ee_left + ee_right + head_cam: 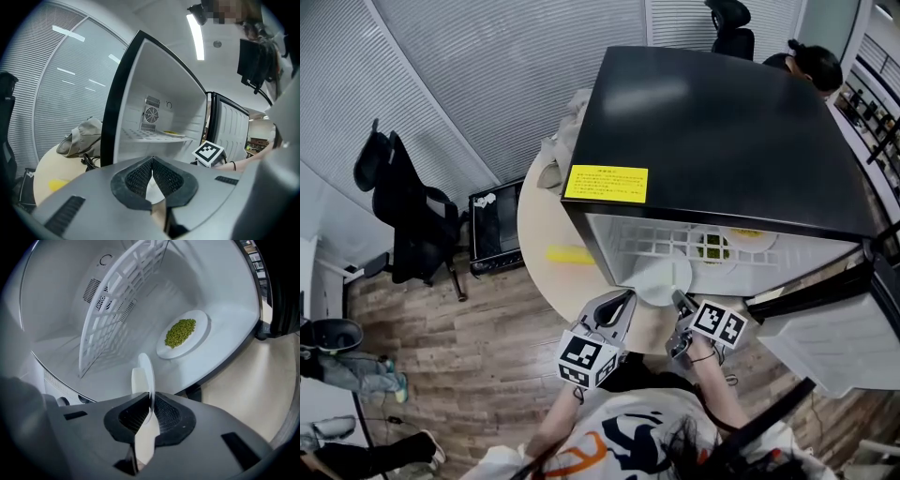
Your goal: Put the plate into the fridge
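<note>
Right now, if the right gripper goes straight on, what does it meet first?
Probably the fridge's bare white floor, beside the dish of green food, with the held plate leading; depth is unclear.

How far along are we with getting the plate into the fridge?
Done: the fridge stands open, and a plate of green food already lies inside. In hand: the right gripper is clamped on the rim of the empty white plate, held edge-on at the fridge's mouth. Remaining: carry it in, set it down, let go. The left gripper is shut and looks empty.
</note>
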A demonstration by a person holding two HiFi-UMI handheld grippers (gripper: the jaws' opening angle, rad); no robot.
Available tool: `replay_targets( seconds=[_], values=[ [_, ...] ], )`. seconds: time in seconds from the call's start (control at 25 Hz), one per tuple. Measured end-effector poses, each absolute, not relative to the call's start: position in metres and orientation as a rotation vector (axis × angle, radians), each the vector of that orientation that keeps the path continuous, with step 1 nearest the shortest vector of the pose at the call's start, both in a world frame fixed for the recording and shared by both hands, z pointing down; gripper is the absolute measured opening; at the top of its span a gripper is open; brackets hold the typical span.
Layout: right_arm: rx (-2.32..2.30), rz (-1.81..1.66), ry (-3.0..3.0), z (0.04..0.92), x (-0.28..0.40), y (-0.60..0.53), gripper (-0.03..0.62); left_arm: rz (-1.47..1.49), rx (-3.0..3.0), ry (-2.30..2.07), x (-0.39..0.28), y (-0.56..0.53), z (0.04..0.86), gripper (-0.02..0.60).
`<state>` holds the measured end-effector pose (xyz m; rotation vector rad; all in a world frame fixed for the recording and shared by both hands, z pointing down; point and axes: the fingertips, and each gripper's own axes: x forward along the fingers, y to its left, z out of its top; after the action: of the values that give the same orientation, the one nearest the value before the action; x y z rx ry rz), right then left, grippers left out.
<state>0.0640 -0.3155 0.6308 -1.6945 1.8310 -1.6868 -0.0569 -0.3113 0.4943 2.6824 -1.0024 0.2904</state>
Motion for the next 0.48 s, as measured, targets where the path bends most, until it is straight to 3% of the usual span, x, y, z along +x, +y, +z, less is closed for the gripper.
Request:
replay_targets(
  seconds=[0.48],
  values=[
    [-1.817, -1.581, 1.939, 0.634, 0.06, -0.358, 0.048, 0.283, 2.654, -1.049, -0.074, -0.318, 0.497, 0.012]
  ],
)
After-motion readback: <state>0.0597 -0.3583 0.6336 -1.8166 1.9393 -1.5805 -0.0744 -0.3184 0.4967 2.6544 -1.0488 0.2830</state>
